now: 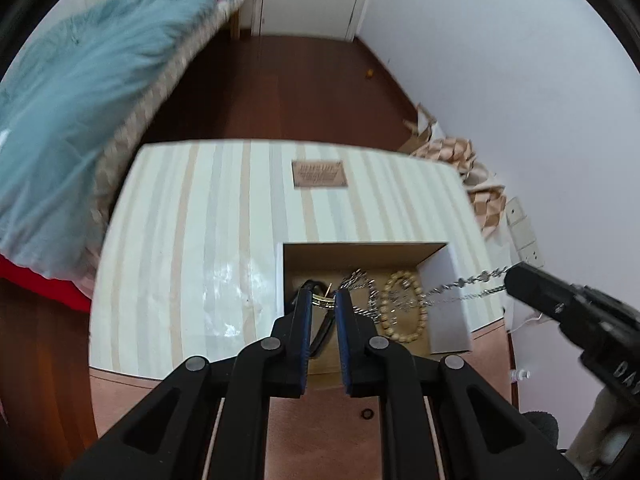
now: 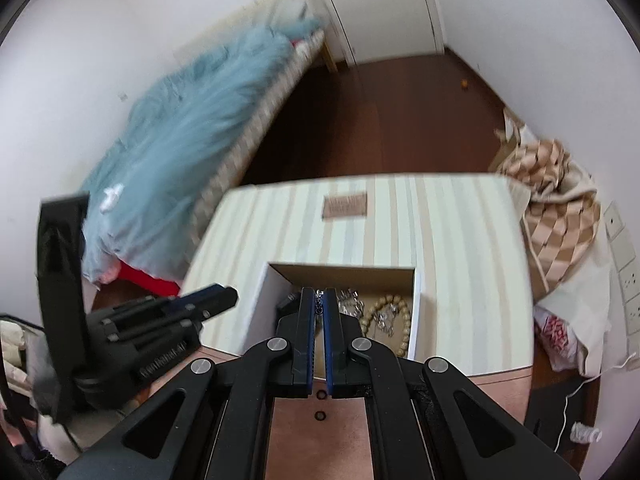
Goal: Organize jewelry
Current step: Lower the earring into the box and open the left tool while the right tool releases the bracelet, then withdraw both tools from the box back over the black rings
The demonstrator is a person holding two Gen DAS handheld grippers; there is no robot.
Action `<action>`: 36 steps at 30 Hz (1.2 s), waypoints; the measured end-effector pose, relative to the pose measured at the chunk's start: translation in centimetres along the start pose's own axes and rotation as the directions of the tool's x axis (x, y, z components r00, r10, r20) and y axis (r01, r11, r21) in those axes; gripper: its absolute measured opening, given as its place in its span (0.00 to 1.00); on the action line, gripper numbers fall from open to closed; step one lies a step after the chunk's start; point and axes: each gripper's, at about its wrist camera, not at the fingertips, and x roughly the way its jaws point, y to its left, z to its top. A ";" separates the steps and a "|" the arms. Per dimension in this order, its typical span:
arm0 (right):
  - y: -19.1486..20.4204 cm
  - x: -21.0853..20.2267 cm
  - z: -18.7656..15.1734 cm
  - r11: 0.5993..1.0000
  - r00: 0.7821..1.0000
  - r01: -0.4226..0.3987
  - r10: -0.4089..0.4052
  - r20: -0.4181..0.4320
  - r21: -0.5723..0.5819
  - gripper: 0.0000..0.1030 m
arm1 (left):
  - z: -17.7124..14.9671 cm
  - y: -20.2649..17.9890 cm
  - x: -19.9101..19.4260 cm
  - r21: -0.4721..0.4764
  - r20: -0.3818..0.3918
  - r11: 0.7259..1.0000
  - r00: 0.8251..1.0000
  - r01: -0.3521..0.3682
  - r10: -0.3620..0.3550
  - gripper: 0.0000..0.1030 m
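Left wrist view: left gripper (image 1: 325, 300) clamps gold clasp (image 1: 323, 301); right gripper (image 2: 319, 300) clenches silver chain (image 1: 466, 282), stretched taut. Chain barely discernible in right view

- We count two grippers: the left gripper (image 1: 324, 300) and the right gripper (image 2: 319, 300).
- We see one open cardboard box (image 1: 360, 254) on one striped tabletop (image 1: 192, 220).
- Inside the box we count one wooden bead bracelet (image 1: 404, 306), one silver chain (image 1: 464, 283) and one gold-toned piece on a black strap (image 1: 323, 300).
- We count one brown label plate (image 1: 319, 174) on the tabletop.
- We see one blue blanket (image 1: 80, 100) and one checked cloth (image 2: 560, 216).
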 end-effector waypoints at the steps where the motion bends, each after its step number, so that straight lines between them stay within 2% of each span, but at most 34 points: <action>1: -0.3 0.8 -0.1 1.000 1.000 0.005 -0.005 -0.014 0.006 0.03 | 0.1 0.1 0.5 0.000 -0.013 1.000 1.000 -0.003 0.003 0.09; 5: -1.3 3.4 0.0 0.999 0.997 0.018 -0.016 -0.074 0.033 0.04 | 0.6 0.4 2.8 -0.009 -0.088 1.000 0.996 -0.020 0.020 0.10; 9: -2.9 5.1 0.3 0.996 0.990 0.017 -0.004 -0.143 0.089 0.05 | 1.5 0.5 3.3 -0.006 -0.096 0.998 0.993 -0.064 0.063 0.15; 11: -3.1 5.5 0.3 0.996 0.987 0.028 -0.013 -0.163 0.085 0.05 | 1.9 0.6 2.9 -0.005 -0.075 0.997 0.994 -0.082 0.081 0.23; 12: -3.2 5.5 0.2 0.996 0.985 0.036 -0.021 -0.172 0.082 0.06 | 2.1 0.7 2.7 -0.006 -0.065 0.996 0.994 -0.089 0.089 0.39; 13: -3.2 5.5 0.2 0.996 0.984 0.043 -0.028 -0.177 0.082 0.10 | 2.3 0.8 2.5 -0.008 -0.055 0.996 0.994 -0.093 0.092 0.56; 14: -3.3 5.4 0.2 0.996 0.983 0.052 -0.037 -0.180 0.079 0.20 | 2.4 0.9 2.0 -0.012 -0.037 0.994 0.994 -0.104 0.104 0.62; 15: -3.3 5.1 0.1 0.996 0.983 0.063 -0.050 -0.177 0.069 0.28 | 2.4 1.1 1.7 -0.014 -0.024 0.993 0.993 -0.114 0.114 0.68; 16: -3.3 4.8 0.0 0.995 0.984 0.068 -0.056 -0.170 0.067 0.42 | 2.5 1.2 1.5 -0.017 -0.016 0.993 0.994 -0.113 0.112 0.68; 17: -3.4 4.5 -0.1 0.995 0.984 0.075 -0.064 -0.167 0.063 0.49 | 2.4 1.5 1.3 -0.023 -0.010 0.993 0.993 -0.115 0.115 0.68; 19: -3.3 4.0 -0.2 0.994 0.983 0.098 -0.088 -0.162 0.052 0.51 | 2.3 1.8 1.0 -0.026 -0.003 0.991 0.991 -0.132 0.132 0.71; 20: -3.2 3.7 -0.4 0.993 0.982 0.114 -0.106 -0.159 0.041 0.54 | 2.0 1.9 0.8 -0.029 0.000 0.989 0.990 -0.143 0.143 0.76; 21: -3.1 3.5 -0.5 0.990 0.979 0.137 -0.130 -0.160 0.028 0.63 | 1.7 2.0 0.6 -0.029 0.005 0.987 0.987 -0.160 0.160 0.91; 22: -2.9 3.4 -0.7 0.987 0.975 0.158 -0.154 -0.158 0.016 0.75 | 1.4 2.0 0.4 -0.026 0.012 0.984 0.984 -0.178 0.179 0.99; 23: -2.7 3.2 -0.8 0.984 0.972 0.176 -0.174 -0.157 0.004 0.86 | 1.1 2.0 0.3 -0.026 0.022 0.981 0.981 -0.195 0.195 0.99; 25: -2.4 2.9 -1.5 0.974 0.962 0.226 -0.227 -0.151 -0.026 0.92 | 0.3 2.0 -0.1 -0.030 0.036 0.973 0.973 -0.228 0.229 0.99; 29: -2.1 2.6 -2.9 0.952 0.941 0.301 -0.305 -0.148 -0.053 0.95 | -1.5 1.8 -0.8 -0.038 0.068 0.964 0.962 -0.262 0.264 1.00; 31: -2.2 2.4 -3.4 0.947 0.936 0.319 -0.322 -0.144 -0.048 0.98 | -2.1 1.5 -1.0 -0.030 0.077 0.961 0.958 -0.275 0.276 1.00; 36: -2.7 1.5 -4.7 0.935 0.925 0.353 -0.354 -0.138 -0.029 0.98 | -3.6 0.8 -1.6 -0.017 0.077 0.961 0.958 -0.275 0.275 1.00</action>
